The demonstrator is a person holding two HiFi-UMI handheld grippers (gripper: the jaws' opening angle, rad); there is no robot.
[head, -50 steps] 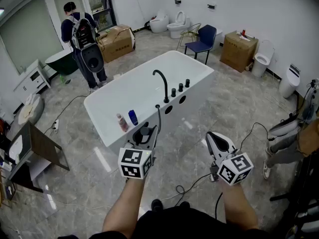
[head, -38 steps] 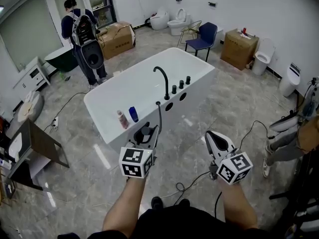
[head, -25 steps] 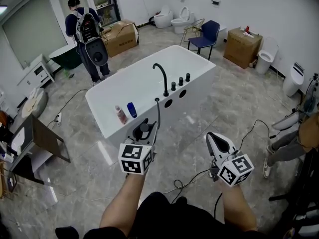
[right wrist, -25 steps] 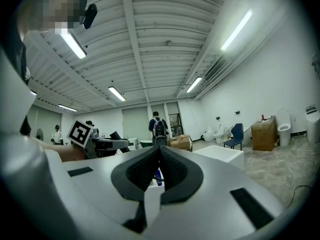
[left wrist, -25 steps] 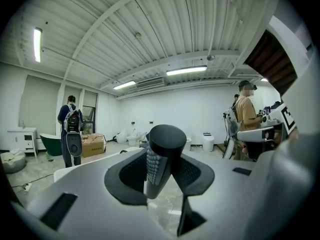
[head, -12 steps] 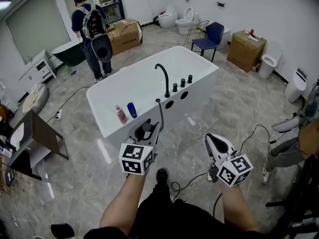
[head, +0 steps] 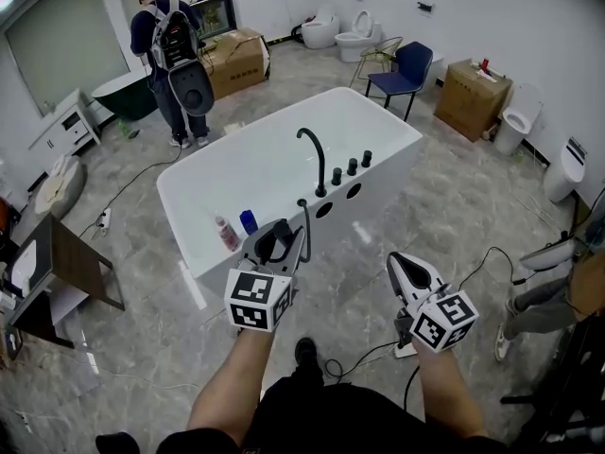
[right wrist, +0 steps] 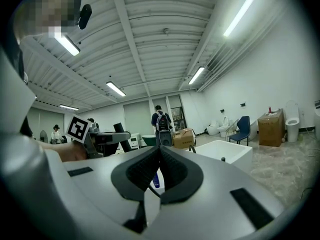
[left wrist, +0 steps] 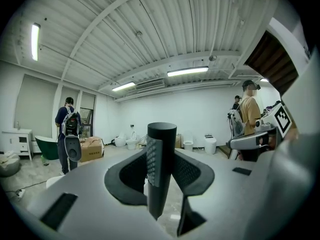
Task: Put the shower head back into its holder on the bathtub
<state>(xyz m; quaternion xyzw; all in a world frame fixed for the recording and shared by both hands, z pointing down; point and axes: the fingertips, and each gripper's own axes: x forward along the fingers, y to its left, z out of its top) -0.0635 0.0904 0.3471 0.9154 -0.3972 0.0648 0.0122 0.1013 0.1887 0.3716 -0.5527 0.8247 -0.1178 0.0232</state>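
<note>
A white bathtub stands in front of me, with a black curved faucet and black knobs on its near rim. My left gripper is shut on the black shower head, just short of the tub's near wall. The hose rises from it to the rim. In the left gripper view the handle stands upright between the pads. My right gripper is shut and empty, off to the right of the tub; its pads meet in the right gripper view.
A pink bottle and a blue bottle stand on the tub's near corner. A person with a backpack is behind the tub. There are cardboard boxes, a blue chair, toilets, floor cables and a leaning board.
Both grippers and the view have moved forward toward the bathtub. The left gripper still holds the shower head, now close to the tub's near wall. The person with the backpack shifted slightly.
</note>
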